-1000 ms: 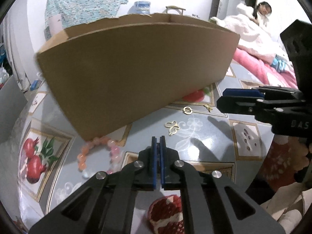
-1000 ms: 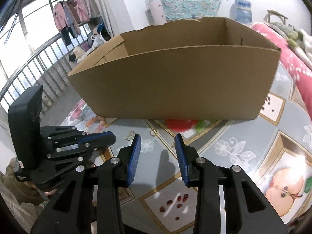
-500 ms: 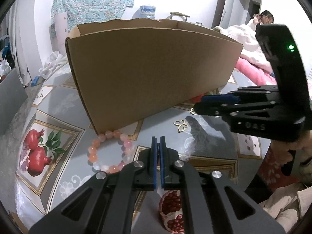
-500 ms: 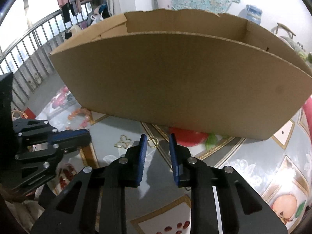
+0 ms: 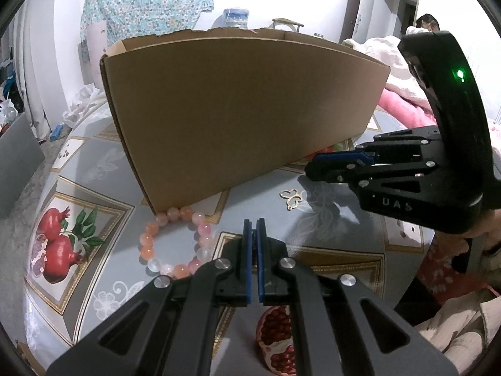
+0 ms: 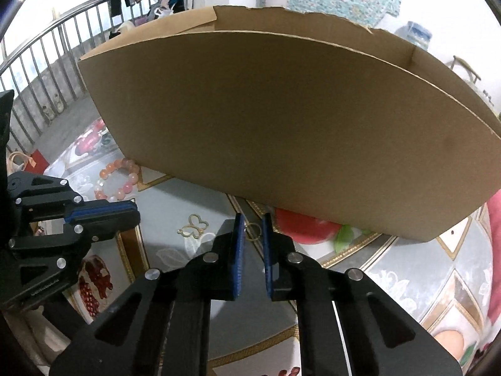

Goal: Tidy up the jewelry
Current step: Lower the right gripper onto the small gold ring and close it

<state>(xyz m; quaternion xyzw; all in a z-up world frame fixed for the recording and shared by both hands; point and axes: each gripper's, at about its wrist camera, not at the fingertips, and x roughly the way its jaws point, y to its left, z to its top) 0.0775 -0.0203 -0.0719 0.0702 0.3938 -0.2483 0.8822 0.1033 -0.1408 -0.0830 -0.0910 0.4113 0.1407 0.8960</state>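
A small gold ring [image 6: 252,229] lies on the patterned tablecloth [image 5: 94,169], just in front of a big cardboard box [image 6: 281,125]. My right gripper [image 6: 253,219] points down at it. Its jaws are closing with the ring between the tips, and the pads stand a little clear of it. A gold butterfly charm [image 6: 194,225] lies to the ring's left. Farther left, at the box's corner, is a pink and orange bead bracelet [image 5: 175,244]. My left gripper [image 5: 254,222] hovers shut and empty beside the bracelet. In the left wrist view the right gripper [image 5: 310,164] hides the ring.
The cardboard box [image 5: 244,109] is open-topped and fills the far side of the table. A bed with pink bedding [image 5: 407,103] and a person lie at the right. A railing [image 6: 47,72] runs along the left. A hand [image 5: 482,228] holds the right gripper.
My right gripper has come in toward the box and sunk over the ring, and its jaws have narrowed a good deal. The left gripper stays shut over the same spot.
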